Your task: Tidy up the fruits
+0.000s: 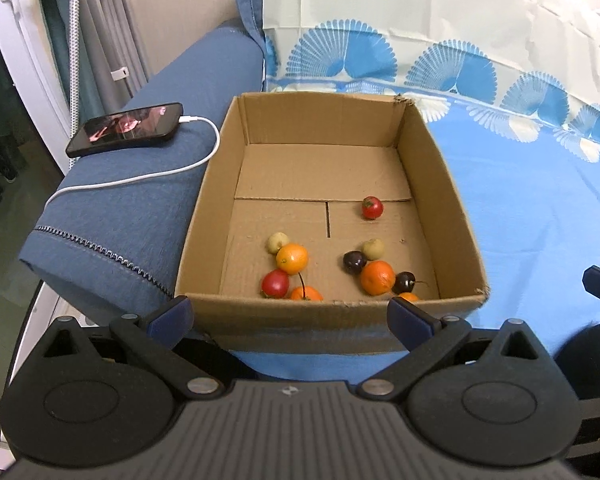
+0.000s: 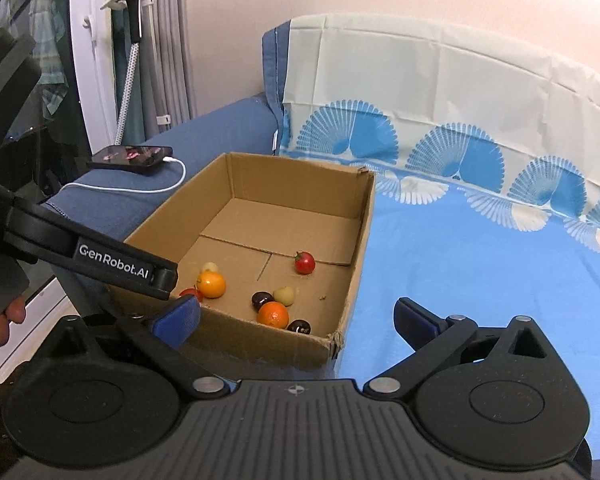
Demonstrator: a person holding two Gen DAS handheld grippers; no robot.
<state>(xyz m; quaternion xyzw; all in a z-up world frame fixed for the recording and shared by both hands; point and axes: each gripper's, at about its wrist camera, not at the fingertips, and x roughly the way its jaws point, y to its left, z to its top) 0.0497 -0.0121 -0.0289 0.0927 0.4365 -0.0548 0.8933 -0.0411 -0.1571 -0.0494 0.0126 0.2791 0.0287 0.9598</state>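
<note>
Looks like you're basically done: the small fruits (image 1: 292,258) all sit in the open brown cardboard box (image 1: 440,160), both tongs (image 1: 290,312) (image 2: 296,320) wide open, empty.

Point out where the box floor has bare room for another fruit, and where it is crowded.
Free: the cardboard box's far half, beyond the lone red fruit, up to the back wall. Crowded: the near wall, where two fruit clusters sit, around one orange and another orange.

open-topped box (image 1: 424,148), far half bare, fruit cluster (image 1: 296,272) crowding near wall
</note>
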